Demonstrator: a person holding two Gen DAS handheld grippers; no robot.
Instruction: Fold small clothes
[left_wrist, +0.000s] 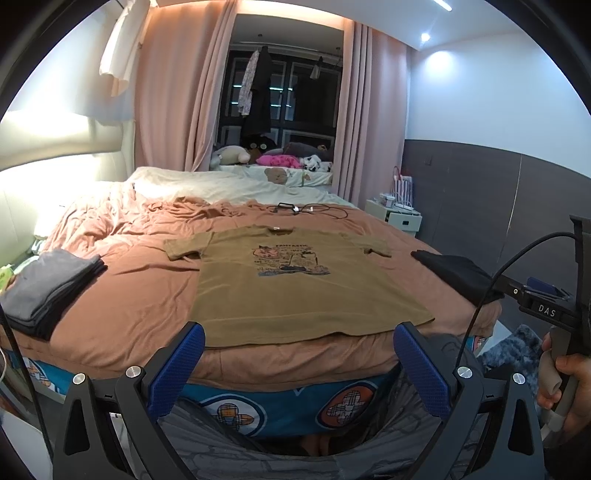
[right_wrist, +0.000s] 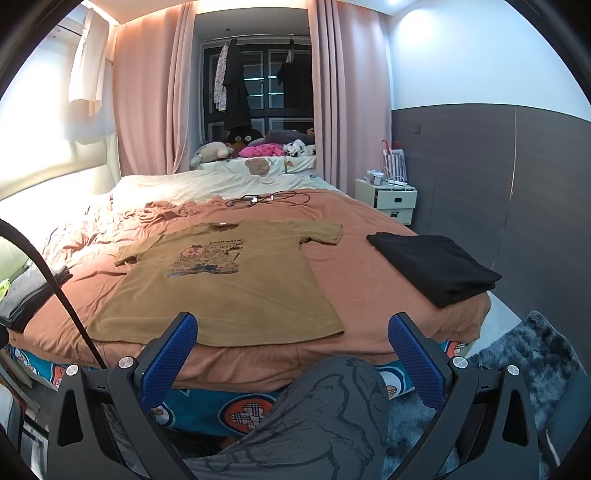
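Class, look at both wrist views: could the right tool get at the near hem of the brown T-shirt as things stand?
Probably yes. The right tool is open and holds nothing, and the brown T-shirt lies flat with its near hem at the bed's edge just ahead of the fingers. Nothing lies between them; the folded black garment sits off to the right.

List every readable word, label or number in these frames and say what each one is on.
"FANTASTIC": top line of the print on the brown T-shirt laid flat on the bed.
"DAS": label on the right gripper's black body, seen from the left wrist view.
The smaller print lines under "FANTASTIC" are too blurred to read.
No other legible text.
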